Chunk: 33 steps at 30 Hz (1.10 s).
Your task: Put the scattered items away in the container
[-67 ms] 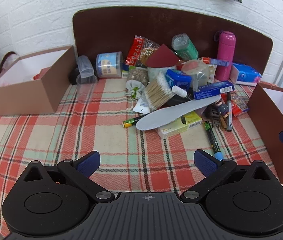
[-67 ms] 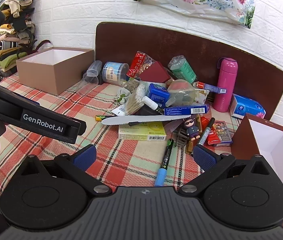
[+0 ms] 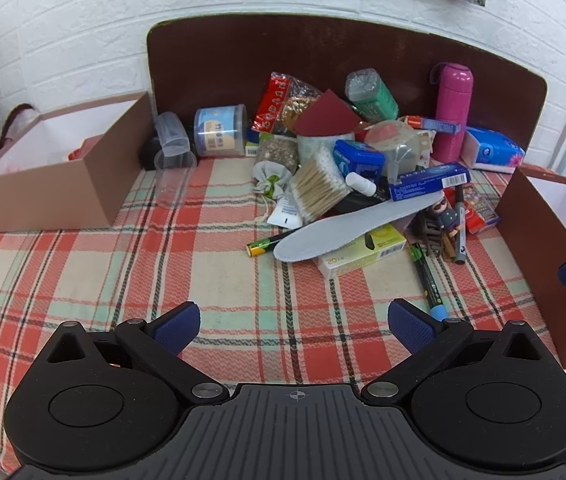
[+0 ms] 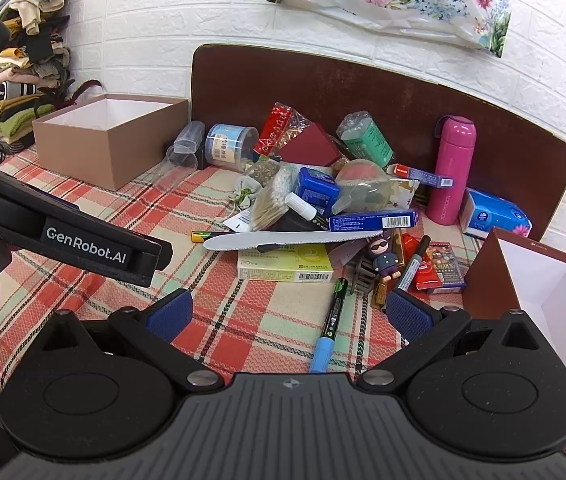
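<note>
Two open cardboard boxes are set on the plaid-clothed tabletop [image 3: 83,272]: a tan rectangular box [image 3: 55,184] at the far left corner and a dark brown box with a white inside [image 4: 539,300] at the right edge. Something red [image 3: 79,152] is glimpsed low inside the tan box, though what it is cannot be told; only a bare white wall and floor are seen in the brown one.

Scattered items are piled along the far edge against a brown curved board [image 3: 323,52]. A grey shoe insole [image 3: 355,224] is laid over a yellow-green flat carton [image 3: 363,250], its long axis running left to right, toe toward the near left. A black marker with a blue cap [image 4: 329,328] is stretched near to far, cap toward the near edge. A pink cylindrical flask [image 3: 453,112] is stood upright near the far right corner.

The left gripper [image 3: 293,326] and the right gripper [image 4: 289,314] are both held wide apart above the near edge, with nothing between the fingers.
</note>
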Motion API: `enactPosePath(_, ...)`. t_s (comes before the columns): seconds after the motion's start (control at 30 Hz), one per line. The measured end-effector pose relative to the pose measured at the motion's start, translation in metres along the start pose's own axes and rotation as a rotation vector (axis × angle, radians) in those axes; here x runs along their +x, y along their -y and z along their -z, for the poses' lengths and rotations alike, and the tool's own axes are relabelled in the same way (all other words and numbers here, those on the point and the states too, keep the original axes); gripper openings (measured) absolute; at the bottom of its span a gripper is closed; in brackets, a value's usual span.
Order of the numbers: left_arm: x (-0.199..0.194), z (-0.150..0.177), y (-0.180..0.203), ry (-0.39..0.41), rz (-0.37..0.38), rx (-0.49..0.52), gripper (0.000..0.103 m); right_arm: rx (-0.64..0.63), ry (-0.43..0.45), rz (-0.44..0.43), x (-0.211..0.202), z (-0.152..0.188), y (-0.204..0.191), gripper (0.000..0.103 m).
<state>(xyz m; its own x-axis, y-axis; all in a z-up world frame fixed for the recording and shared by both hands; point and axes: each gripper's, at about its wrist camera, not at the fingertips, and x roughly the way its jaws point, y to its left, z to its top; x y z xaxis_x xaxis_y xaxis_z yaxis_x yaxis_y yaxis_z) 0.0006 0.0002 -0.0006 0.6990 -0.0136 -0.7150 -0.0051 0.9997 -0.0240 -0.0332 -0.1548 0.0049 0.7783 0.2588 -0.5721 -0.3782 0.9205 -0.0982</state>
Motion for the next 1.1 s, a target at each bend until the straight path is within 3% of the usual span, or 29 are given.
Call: enactPosePath(1.1, -0.0017, 0.0024, -0.0036, 0.004, -0.002, -0.002, 0.103, -0.02, -0.006, 0.001, 0.0011, -0.0017, -0.01, 0.103)
